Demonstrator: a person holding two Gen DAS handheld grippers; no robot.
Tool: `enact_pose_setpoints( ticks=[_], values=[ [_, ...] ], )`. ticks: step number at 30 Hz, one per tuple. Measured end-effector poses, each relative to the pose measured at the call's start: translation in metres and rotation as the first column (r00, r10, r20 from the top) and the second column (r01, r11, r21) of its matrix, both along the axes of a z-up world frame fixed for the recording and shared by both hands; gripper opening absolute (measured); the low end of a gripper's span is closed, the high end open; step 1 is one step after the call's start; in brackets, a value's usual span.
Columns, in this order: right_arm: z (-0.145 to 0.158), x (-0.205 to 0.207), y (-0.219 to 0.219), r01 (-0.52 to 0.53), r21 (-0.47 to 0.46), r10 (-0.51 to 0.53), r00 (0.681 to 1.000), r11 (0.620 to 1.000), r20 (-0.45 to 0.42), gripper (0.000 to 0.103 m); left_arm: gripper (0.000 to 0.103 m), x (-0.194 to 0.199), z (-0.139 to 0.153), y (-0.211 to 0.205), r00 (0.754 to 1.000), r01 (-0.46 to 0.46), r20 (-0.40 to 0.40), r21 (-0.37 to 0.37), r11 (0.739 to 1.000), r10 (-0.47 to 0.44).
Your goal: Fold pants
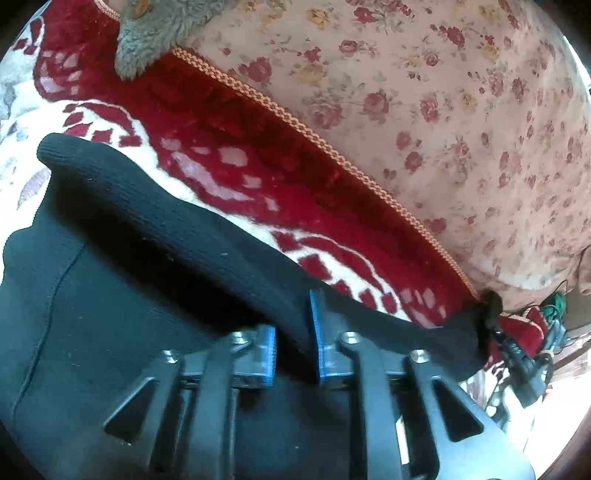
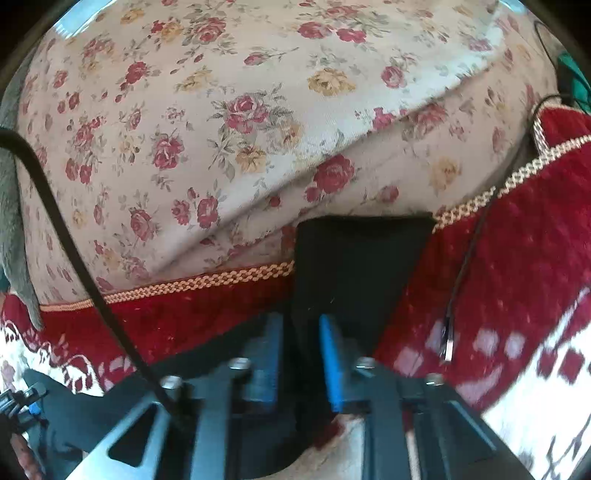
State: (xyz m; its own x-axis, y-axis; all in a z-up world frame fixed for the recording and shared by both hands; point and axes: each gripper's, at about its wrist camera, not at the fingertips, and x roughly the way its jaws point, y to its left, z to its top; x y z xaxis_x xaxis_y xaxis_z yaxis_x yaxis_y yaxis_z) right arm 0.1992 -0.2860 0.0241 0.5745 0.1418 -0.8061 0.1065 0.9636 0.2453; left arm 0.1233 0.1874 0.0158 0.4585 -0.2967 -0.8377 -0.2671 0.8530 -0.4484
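Note:
In the left wrist view the black pants (image 1: 110, 295) lie over a red and white blanket, and their ribbed waistband (image 1: 207, 236) runs from upper left to lower right. My left gripper (image 1: 293, 325) is shut on that waistband, which is pinched between the blue pads (image 1: 321, 332). In the right wrist view my right gripper (image 2: 300, 325) is shut on a fold of the same black pants (image 2: 362, 266), which stretches up from the pads to the blanket's braided edge. The cloth below both grippers is hidden.
A red and white patterned blanket (image 1: 229, 122) with a braided border (image 2: 207, 282) covers the surface. Behind it rise floral cushions (image 2: 229, 110). Grey fluffy fabric (image 1: 155, 33) lies at the back left. A black cable (image 2: 55, 206) crosses the right wrist view, and a thin wire (image 2: 465, 258) lies on the blanket.

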Motion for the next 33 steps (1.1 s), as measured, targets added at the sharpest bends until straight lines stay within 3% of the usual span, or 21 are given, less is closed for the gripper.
enact_pose_setpoints(
  ticks=[5,14,20,21,23,24,25,30,33],
  values=[
    [0.014,-0.019,-0.018,-0.024,0.032,0.022,0.998,0.999,0.059,0.006,0.008,-0.012,0.011,0.002,0.998,0.025,0.051,0.011,1.000,-0.026],
    [0.053,-0.085,-0.060,0.023,0.159,-0.045,0.989,0.987,0.141,0.002,0.008,-0.040,0.041,0.008,0.993,0.040,0.108,-0.013,0.999,-0.038],
    [0.048,-0.099,-0.058,0.057,0.221,-0.084,0.990,0.974,0.116,0.003,0.008,-0.050,0.047,0.002,0.993,0.046,0.112,-0.016,0.999,-0.044],
    [0.043,-0.101,-0.062,0.079,0.258,-0.108,0.989,0.963,0.101,0.006,0.008,-0.052,0.048,0.001,0.992,0.046,0.114,-0.012,0.999,-0.045],
    [0.030,-0.103,-0.065,0.110,0.319,-0.138,0.988,0.941,0.064,0.021,0.008,-0.054,0.049,0.001,0.992,0.051,0.116,-0.005,0.999,-0.050],
    [0.025,-0.104,-0.065,0.117,0.340,-0.142,0.989,0.933,0.051,0.033,0.008,-0.053,0.048,0.001,0.992,0.054,0.116,-0.001,0.999,-0.053],
    [0.020,-0.104,-0.064,0.115,0.351,-0.139,0.989,0.929,0.043,0.037,0.008,-0.053,0.048,0.001,0.992,0.055,0.114,0.001,0.998,-0.055],
    [-0.002,-0.085,-0.054,0.119,0.349,-0.122,0.992,0.929,-0.013,0.037,0.008,-0.051,0.046,0.001,0.993,0.050,0.108,0.005,0.999,-0.050],
    [-0.018,-0.066,-0.054,0.141,0.416,-0.142,0.989,0.898,-0.029,0.035,0.008,-0.050,0.044,0.001,0.994,0.046,0.102,0.009,0.999,-0.047]
  ],
)
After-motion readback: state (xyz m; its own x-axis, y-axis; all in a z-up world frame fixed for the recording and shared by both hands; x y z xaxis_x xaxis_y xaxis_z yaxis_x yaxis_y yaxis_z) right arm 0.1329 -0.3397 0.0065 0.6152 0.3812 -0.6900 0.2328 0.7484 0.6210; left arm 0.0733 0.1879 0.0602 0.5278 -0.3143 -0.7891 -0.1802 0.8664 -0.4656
